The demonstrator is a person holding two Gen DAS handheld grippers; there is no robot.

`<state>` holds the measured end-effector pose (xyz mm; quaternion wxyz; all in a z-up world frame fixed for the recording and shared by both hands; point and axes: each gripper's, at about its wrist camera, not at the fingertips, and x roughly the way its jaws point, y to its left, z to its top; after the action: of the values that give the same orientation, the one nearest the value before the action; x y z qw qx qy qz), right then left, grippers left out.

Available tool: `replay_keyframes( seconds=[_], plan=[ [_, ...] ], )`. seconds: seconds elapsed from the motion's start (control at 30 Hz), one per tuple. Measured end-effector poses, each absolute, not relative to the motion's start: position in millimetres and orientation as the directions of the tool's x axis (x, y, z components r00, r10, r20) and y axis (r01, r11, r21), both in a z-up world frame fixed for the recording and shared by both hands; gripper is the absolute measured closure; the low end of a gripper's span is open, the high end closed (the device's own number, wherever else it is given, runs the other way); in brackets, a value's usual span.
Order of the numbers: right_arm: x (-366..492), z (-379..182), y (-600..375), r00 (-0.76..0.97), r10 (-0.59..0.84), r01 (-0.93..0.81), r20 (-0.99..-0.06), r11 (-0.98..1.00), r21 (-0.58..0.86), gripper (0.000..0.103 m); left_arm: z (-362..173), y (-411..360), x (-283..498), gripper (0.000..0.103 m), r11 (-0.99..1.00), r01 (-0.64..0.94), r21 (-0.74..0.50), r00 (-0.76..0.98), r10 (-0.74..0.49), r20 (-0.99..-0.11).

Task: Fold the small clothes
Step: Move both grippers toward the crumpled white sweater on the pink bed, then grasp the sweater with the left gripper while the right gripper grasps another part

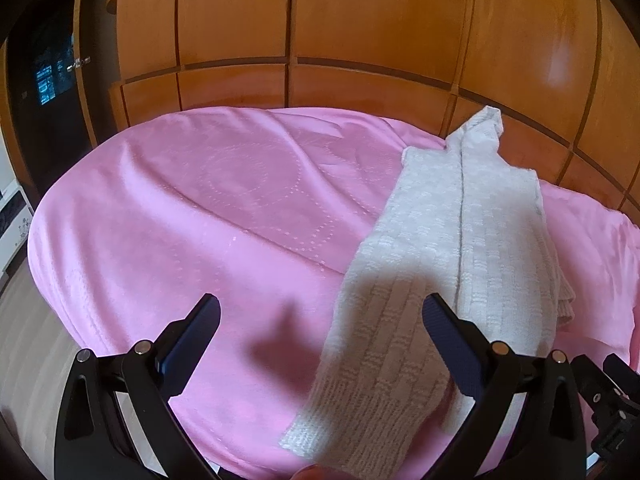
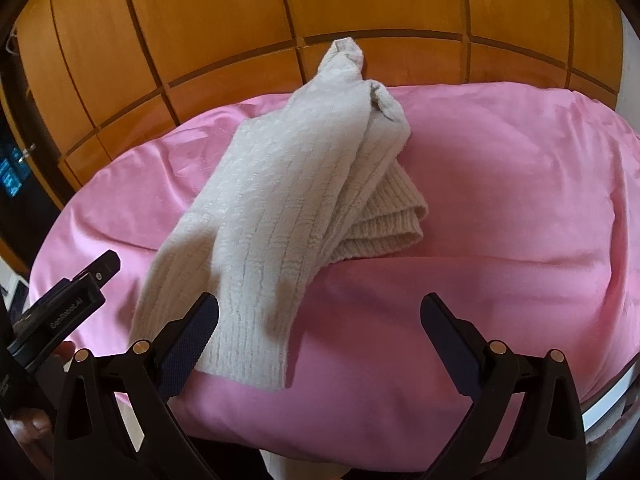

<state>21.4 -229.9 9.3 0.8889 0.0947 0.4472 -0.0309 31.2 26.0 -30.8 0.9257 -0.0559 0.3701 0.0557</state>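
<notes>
Your left claw (image 1: 320, 330) and right claw (image 2: 318, 330) both hang spread apart, gripping nothing. That long cream ribbed-knit garment (image 2: 276, 200) runs lengthwise from the pink-covered bed's (image 2: 500, 200) near edge toward the wooden wall; its near hem sits between both claws.

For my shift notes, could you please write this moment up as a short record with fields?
surface: pink bedspread
garment: white knit sweater, folded lengthwise into a long strip, lying flat
backdrop: wooden wardrobe behind the bed
left gripper: fingers open, holding nothing, over the sweater's near end
right gripper: fingers open, holding nothing, near the sweater's near end
fold state: narrow strip, ribbed hem bunched on the right side; not yet folded crosswise
</notes>
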Motion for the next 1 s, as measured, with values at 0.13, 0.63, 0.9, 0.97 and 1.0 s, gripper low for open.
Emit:
replay_keyframes(
  seconds=[0.13, 0.63, 0.9, 0.97, 1.0],
  plan=[
    [25, 10, -232, 0.603, 0.019, 0.147, -0.797, 0.980, 0.135, 0.003, -32, 32, 34, 0.002, 0.986, -0.151, -0.066, 0.718, 0.063, -0.693],
    [70, -46, -198, 0.393, 0.186, -0.020, -0.901, 0.981, 0.194, 0.072, -89, 41, 40, 0.026, 0.989, 0.100, -0.109, 0.537, -0.146, -0.831],
    [49, -12, -216, 0.440, 0.212, -0.153, -0.873, 0.975, 0.159, 0.097, -85, 16, 45, 0.097, 0.968, 0.237, -0.083, 0.539, -0.202, -0.818],
    [48, 8, -235, 0.488, 0.189, -0.140, -0.852, 0.981, 0.137, 0.097, -72, 25, 48, 0.098, 0.963, 0.238, -0.124, 0.550, -0.239, -0.800],
    [48, 16, -244, 0.514, 0.173, -0.127, -0.840, 0.984, 0.125, 0.097, -63, 32, 49, 0.098, 0.961, 0.231, -0.155, 0.558, -0.261, -0.788]
  ],
)
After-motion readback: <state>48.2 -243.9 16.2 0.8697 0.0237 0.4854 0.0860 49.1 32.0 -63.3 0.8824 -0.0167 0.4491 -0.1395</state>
